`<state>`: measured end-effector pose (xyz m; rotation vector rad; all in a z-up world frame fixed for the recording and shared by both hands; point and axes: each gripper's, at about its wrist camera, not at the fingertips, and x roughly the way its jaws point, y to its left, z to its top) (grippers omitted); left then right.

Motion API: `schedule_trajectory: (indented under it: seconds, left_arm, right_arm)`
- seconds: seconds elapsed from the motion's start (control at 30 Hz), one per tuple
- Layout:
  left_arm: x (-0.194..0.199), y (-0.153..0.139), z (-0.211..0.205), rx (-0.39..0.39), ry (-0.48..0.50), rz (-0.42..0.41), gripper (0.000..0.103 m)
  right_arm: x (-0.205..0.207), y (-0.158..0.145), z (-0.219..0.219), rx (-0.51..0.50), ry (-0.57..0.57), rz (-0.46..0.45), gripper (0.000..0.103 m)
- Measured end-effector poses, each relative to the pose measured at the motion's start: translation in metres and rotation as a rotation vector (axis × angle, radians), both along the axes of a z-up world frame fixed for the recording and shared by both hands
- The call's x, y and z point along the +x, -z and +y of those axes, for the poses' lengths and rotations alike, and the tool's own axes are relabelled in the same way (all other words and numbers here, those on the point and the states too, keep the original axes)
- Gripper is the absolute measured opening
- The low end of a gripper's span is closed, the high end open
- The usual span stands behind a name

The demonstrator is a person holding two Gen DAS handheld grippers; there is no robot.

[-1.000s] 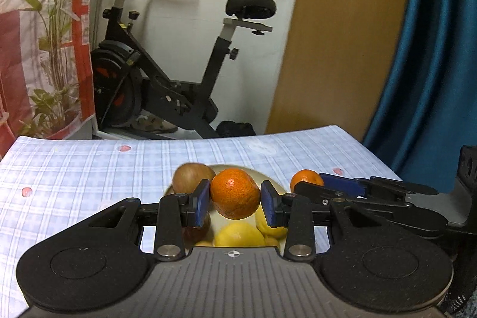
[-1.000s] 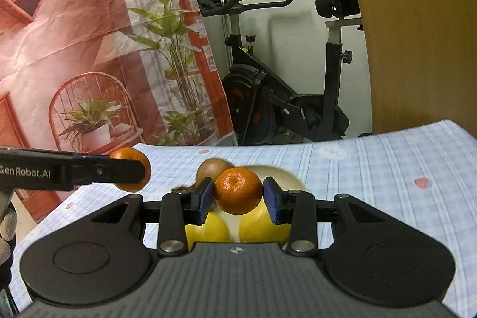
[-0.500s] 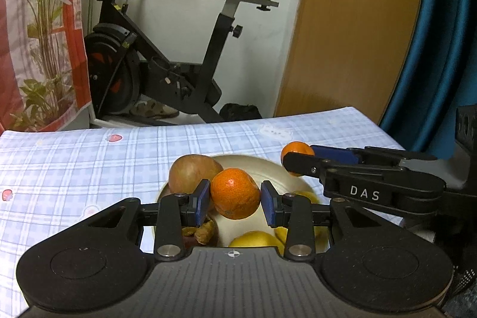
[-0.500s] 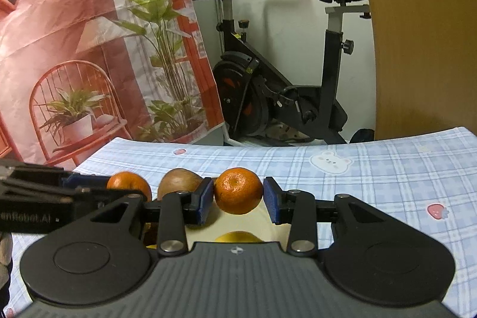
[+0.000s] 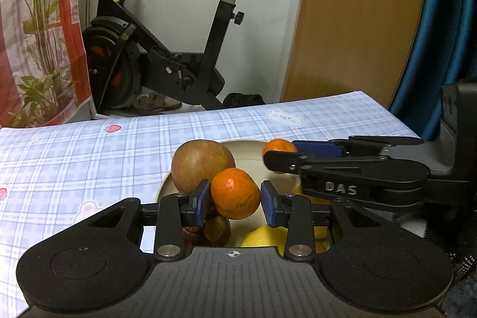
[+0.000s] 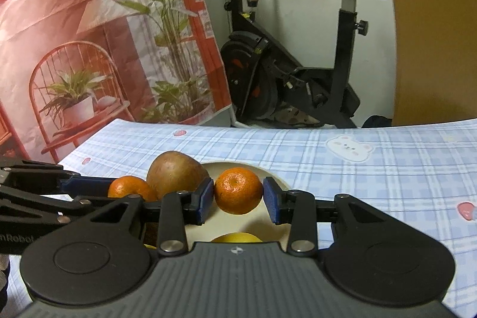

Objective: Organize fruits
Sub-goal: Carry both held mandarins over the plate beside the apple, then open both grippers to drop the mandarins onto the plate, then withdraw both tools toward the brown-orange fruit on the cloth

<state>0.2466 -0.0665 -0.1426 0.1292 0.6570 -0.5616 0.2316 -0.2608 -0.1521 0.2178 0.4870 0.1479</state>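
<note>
My left gripper (image 5: 235, 200) is shut on a tangerine (image 5: 235, 193) over the near side of a cream bowl (image 5: 284, 187). My right gripper (image 6: 238, 200) is shut on a second tangerine (image 6: 238, 190) over the same bowl (image 6: 277, 181). A brownish apple (image 5: 202, 164) sits in the bowl, with yellow fruit (image 5: 262, 236) and a small brown fruit (image 5: 216, 228) below. In the left wrist view the right gripper (image 5: 278, 155) reaches in from the right with its tangerine (image 5: 278, 147). In the right wrist view the left gripper's tangerine (image 6: 131, 188) shows beside the apple (image 6: 176, 173).
The table has a blue checked cloth (image 5: 89, 163) with bear and strawberry prints. An exercise bike (image 5: 167, 61) stands behind the far edge. A wooden door (image 5: 357, 20) and a blue curtain (image 5: 447, 35) are at the right, a plant-print hanging (image 6: 74, 35) at the left.
Both grippers have moved forward and lower over the bowl, each still holding its tangerine. The apple and the bowl rim now show larger and closer.
</note>
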Motion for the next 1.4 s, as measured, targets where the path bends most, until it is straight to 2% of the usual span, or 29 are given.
schedule_trajectory:
  seconds: [0.27,0.4,0.5,0.73,1.2,1.4]
  left_arm:
    - [0.006,0.003,-0.008,0.017,0.035,-0.013,0.039]
    - [0.012,0.002,-0.006,0.009,0.019,0.010,0.044]
    - [0.007,-0.002,-0.004,0.010,0.016,-0.002,0.051]
    - [-0.012,-0.012,0.005,0.010,-0.010,-0.017,0.059]
    - [-0.059,-0.025,0.040,-0.025,-0.072,-0.007,0.061]
    - [-0.076,-0.025,0.055,-0.027,-0.109,0.000,0.064]
  right_arm:
    - [0.017,0.009,0.003,-0.026,-0.002,0.044,0.040]
    - [0.012,0.007,0.000,-0.018,0.020,0.041,0.041]
    - [0.002,0.003,-0.003,-0.001,0.031,0.035,0.042]
    - [-0.024,-0.002,-0.011,0.034,0.069,0.043,0.043]
    - [-0.082,-0.018,0.014,0.088,0.056,0.015,0.045]
    - [-0.104,-0.019,0.036,0.078,0.047,0.008,0.045]
